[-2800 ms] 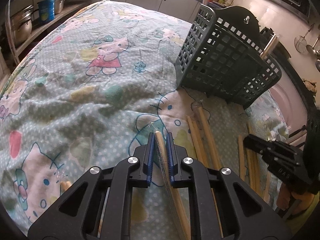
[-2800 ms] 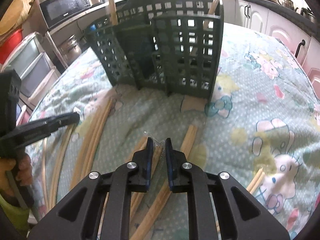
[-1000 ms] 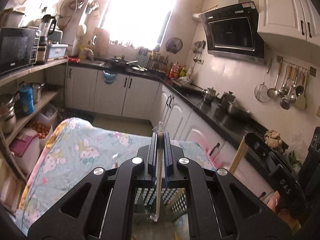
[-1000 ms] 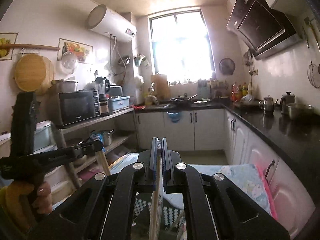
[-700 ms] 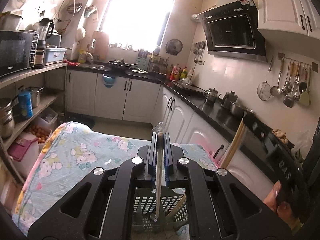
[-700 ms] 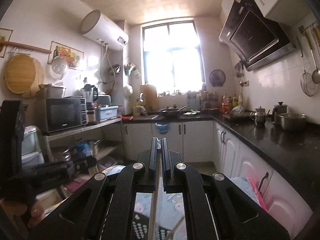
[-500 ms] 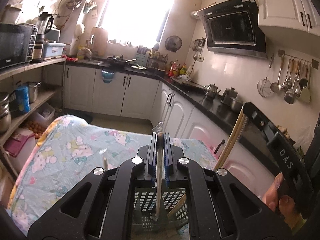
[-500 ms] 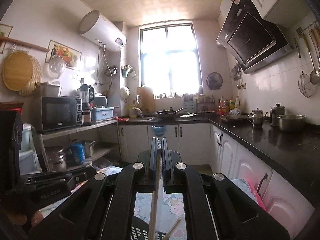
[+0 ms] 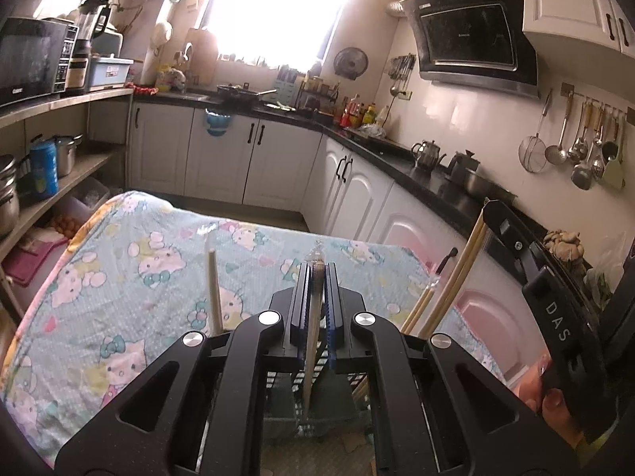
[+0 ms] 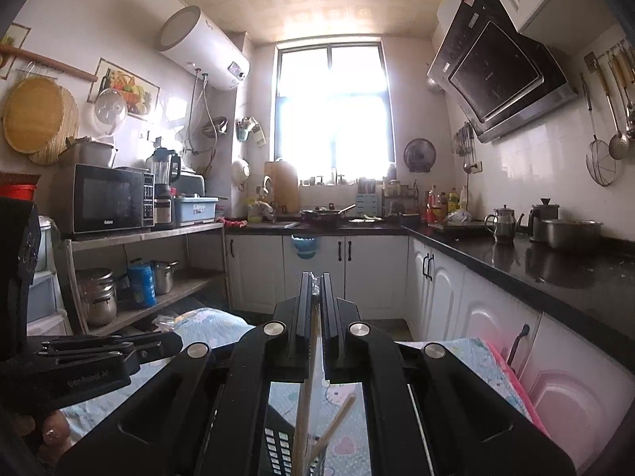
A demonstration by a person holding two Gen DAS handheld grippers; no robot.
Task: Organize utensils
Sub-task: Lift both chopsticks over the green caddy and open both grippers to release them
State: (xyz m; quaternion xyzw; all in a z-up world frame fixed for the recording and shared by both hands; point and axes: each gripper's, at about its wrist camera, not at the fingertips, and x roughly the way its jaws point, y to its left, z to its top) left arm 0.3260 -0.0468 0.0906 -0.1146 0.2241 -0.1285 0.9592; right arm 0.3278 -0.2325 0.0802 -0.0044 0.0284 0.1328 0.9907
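Observation:
My left gripper (image 9: 316, 273) is shut on a plastic-wrapped pair of wooden chopsticks (image 9: 311, 341) held upright, its lower end down in the dark green utensil basket (image 9: 289, 404) below. My right gripper (image 10: 315, 281) is shut on another wrapped chopstick pair (image 10: 305, 400), also upright, over the basket (image 10: 278, 448). In the left wrist view the right gripper (image 9: 488, 210) shows at right holding its chopsticks (image 9: 448, 289) slanted toward the basket. A single chopstick (image 9: 214, 293) stands in the basket's left part. The left gripper (image 10: 166, 345) shows in the right wrist view.
The table carries a Hello Kitty cloth (image 9: 119, 277). White kitchen cabinets (image 9: 254, 166) and a black counter (image 9: 436, 182) run behind and to the right. A shelf (image 10: 131, 238) with microwave and pots stands at left.
Both grippers lifted their chopstick pairs from the cloth, turned them upright and brought them over the basket. In the last half second both have sunk slightly toward it.

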